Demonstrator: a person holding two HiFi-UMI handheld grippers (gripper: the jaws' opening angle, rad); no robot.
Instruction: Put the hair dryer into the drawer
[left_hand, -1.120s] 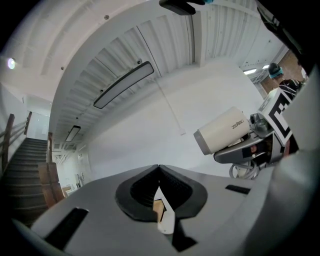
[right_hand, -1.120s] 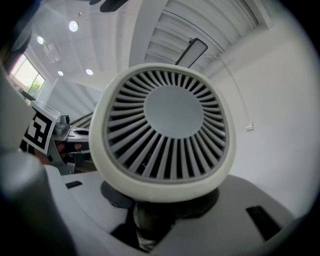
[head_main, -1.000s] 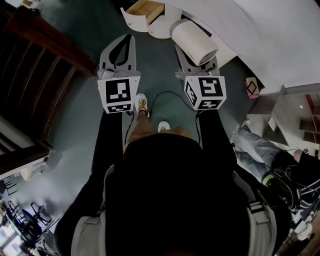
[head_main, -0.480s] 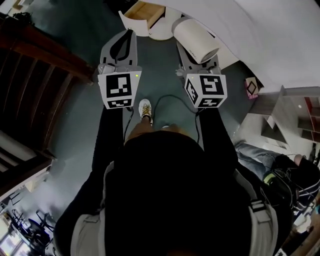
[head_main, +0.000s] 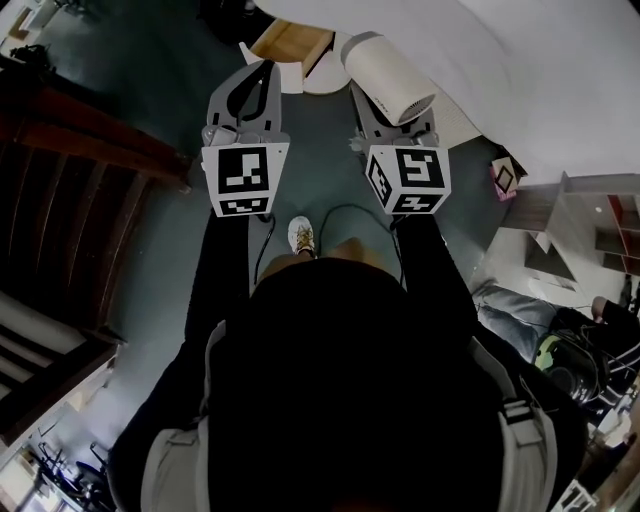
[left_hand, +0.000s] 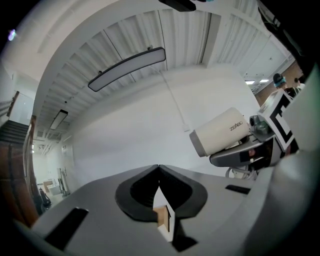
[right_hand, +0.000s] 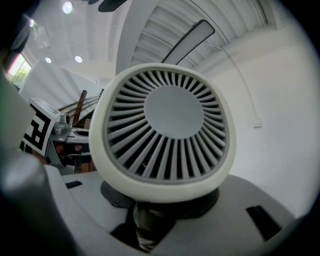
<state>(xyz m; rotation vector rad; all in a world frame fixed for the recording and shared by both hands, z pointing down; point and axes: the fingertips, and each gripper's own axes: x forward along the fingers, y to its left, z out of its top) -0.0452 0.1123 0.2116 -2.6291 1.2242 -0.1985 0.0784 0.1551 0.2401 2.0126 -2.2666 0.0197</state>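
Hair dryer sits in the right gripper, which clamps its handle, near the open drawer at far left, while the left gripper is closed and empty; the heavy head may tip and strike the drawer front.

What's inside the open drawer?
Only the bare wooden bottom of the drawer shows, and nothing lies in the part in view. Its back end is hidden under the white surface.

Head view: steeply down over left tongs and right tongs. Tongs-mounted views: level, along their own jaws. All three share the hair dryer, closest in the right's.
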